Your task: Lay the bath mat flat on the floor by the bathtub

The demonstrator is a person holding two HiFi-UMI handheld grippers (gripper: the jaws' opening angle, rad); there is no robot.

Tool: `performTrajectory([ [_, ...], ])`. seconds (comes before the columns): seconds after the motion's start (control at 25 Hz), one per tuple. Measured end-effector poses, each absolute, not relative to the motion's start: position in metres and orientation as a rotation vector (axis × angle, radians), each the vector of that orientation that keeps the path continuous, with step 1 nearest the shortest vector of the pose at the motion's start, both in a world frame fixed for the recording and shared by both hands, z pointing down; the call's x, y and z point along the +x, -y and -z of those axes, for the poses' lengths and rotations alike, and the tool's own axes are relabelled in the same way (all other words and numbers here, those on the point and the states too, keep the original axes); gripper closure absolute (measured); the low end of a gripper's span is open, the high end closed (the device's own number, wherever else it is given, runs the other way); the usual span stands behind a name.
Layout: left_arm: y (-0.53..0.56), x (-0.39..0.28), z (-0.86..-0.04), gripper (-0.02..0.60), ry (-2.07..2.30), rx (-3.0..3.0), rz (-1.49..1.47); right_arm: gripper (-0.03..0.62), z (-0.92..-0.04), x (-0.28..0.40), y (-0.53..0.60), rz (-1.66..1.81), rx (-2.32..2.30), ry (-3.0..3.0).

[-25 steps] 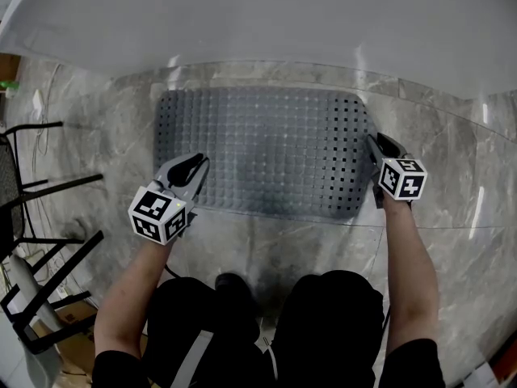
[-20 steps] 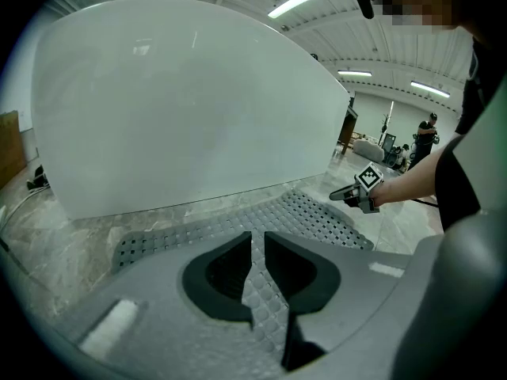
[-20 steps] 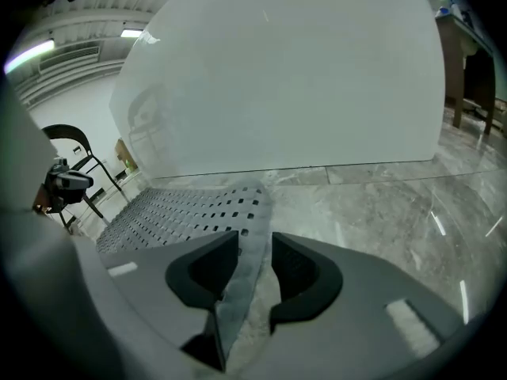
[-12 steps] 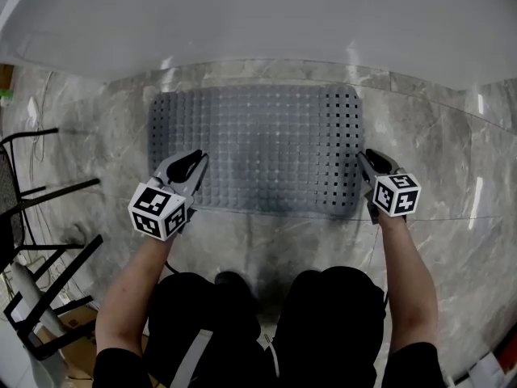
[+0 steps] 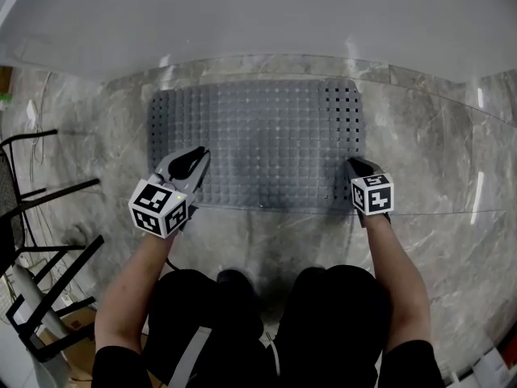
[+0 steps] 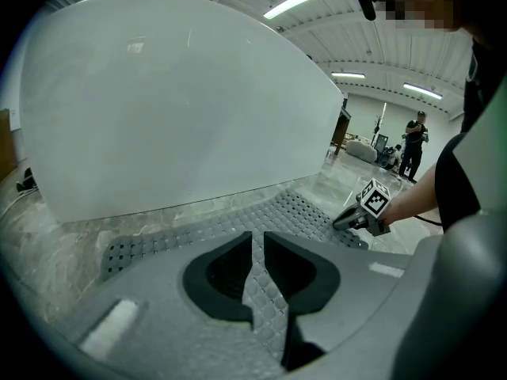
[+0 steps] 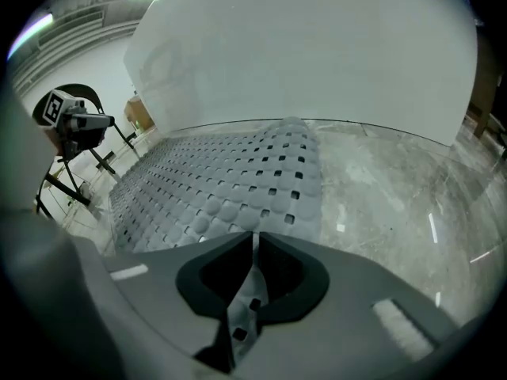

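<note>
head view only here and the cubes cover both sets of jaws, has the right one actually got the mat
Observer: Yes. In the right gripper view the right gripper's jaws have just been closing, and the bath mat's near edge, the strip with holes, is pinched between them.
Operator: and the left
Observer: The left gripper view shows the left gripper shut on the near edge too, dimpled mat between its jaws.
Operator: anyone nearby
Observer: A person stands far off across the room, seen only in the left gripper view.
</note>
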State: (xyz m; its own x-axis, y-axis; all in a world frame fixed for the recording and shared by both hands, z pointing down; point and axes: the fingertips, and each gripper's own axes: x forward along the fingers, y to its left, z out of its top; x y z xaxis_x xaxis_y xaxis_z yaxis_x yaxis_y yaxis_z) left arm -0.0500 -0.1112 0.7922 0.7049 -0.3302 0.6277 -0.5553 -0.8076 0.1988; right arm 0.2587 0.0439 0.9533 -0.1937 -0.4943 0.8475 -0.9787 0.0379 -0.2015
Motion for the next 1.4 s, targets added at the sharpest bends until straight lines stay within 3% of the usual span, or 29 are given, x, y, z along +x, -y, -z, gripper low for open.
performTrajectory([
  [0.44,0.112,-0.059,-0.785,0.534,0.703,2.541,-0.784,0.599,-0.957,0.261,-0.042,-1.074,1.487,1.675],
  [0.76,0.125,-0.059,-0.724,0.534,0.767,2.62,-0.663,0.597,-0.895,0.253,-0.032,-1.033,1.458,1.734],
  [1.4,0.097,-0.089,-0.747,0.534,0.764,2.604,-0.678,0.595,-0.959,0.283,-0.008,-0.96,1.562,1.561],
])
